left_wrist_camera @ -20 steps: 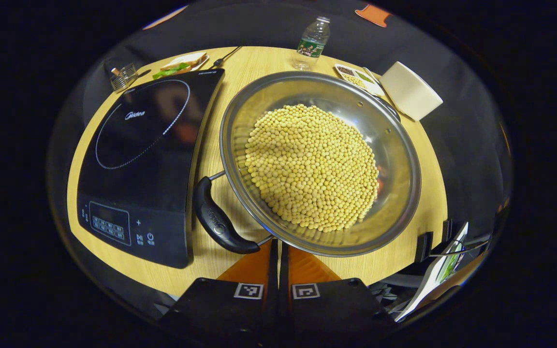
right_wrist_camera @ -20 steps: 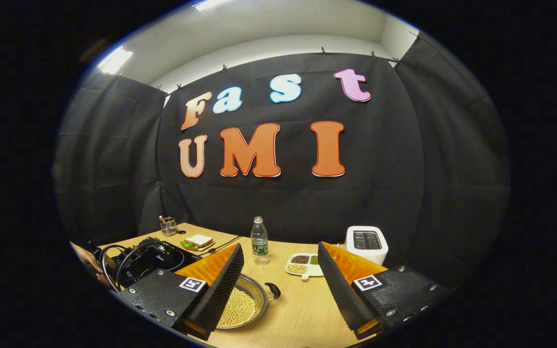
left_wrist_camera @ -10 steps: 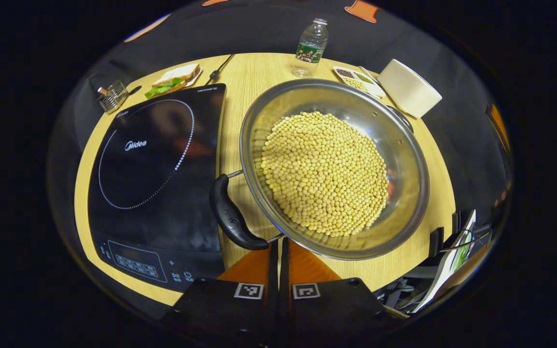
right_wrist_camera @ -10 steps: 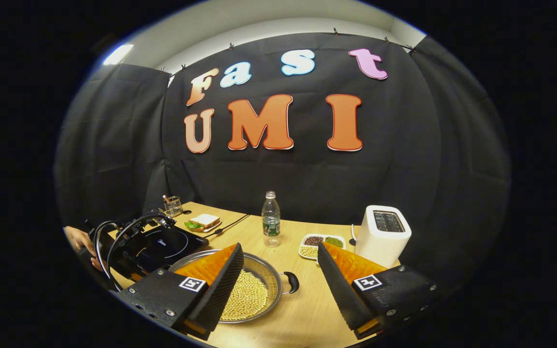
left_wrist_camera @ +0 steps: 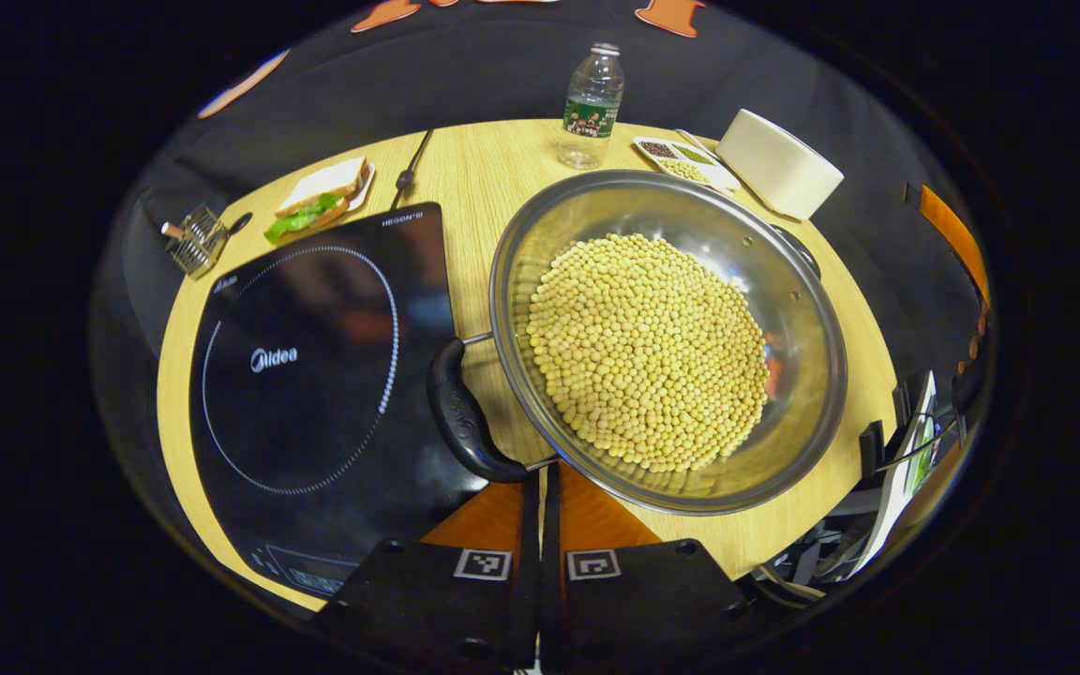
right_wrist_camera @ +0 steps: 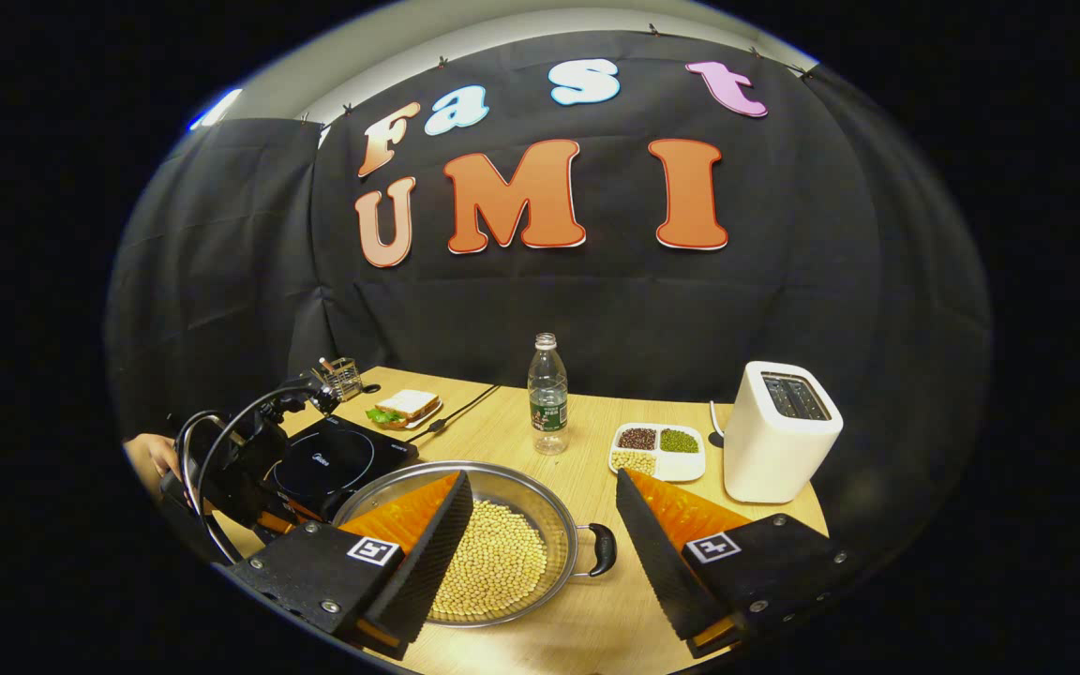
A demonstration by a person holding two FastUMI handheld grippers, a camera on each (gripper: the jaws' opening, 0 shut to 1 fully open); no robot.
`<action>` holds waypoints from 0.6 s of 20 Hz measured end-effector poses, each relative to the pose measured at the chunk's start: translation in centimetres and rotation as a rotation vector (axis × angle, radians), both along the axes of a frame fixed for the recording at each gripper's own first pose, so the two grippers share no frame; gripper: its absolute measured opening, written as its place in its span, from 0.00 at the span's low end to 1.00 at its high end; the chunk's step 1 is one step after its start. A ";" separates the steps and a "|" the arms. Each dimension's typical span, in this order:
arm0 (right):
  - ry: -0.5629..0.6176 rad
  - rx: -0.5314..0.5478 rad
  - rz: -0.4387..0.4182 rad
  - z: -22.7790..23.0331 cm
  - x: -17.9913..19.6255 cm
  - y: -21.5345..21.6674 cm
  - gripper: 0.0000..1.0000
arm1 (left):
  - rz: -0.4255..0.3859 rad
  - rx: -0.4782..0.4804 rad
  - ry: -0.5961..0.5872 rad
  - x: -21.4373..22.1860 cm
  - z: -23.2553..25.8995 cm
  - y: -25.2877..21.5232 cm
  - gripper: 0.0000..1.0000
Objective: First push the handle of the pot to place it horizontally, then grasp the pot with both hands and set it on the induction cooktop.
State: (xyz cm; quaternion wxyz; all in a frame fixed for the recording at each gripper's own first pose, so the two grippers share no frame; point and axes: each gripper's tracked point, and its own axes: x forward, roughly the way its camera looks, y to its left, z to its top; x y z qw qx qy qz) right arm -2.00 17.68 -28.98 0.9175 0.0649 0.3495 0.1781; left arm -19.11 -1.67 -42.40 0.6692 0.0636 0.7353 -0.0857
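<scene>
beside the tabletop's near edge, left gripper (left_wrist_camera: pixel 540 487) nudges pot handle (left_wrist_camera: pixel 465 422).
fingers closed, empty; pot (left_wrist_camera: pixel 784 281) has rotated; right gripper (right_wrist_camera: pixel 540 525) wide open, holding nothing, closer now.

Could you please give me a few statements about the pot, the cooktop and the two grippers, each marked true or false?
1. The pot sits on the induction cooktop. False: it stands on the table beside it.
2. The pot holds yellow beans. True.
3. The left gripper is open. False: its fingers are together, near the pot's near handle.
4. The right gripper is open. True.
5. The toaster is black. False: white.
</scene>
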 end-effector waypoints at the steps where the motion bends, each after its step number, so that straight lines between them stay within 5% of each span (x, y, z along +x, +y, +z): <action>1: 0.010 -0.002 0.004 -0.3 0.2 0.4 0.96 | -0.013 0.001 -0.013 0.5 -0.2 0.2 0.08; 12: 0.129 -0.086 0.015 -4.3 0.0 1.0 0.96 | -0.055 -0.008 -0.150 5.3 -2.7 0.3 0.08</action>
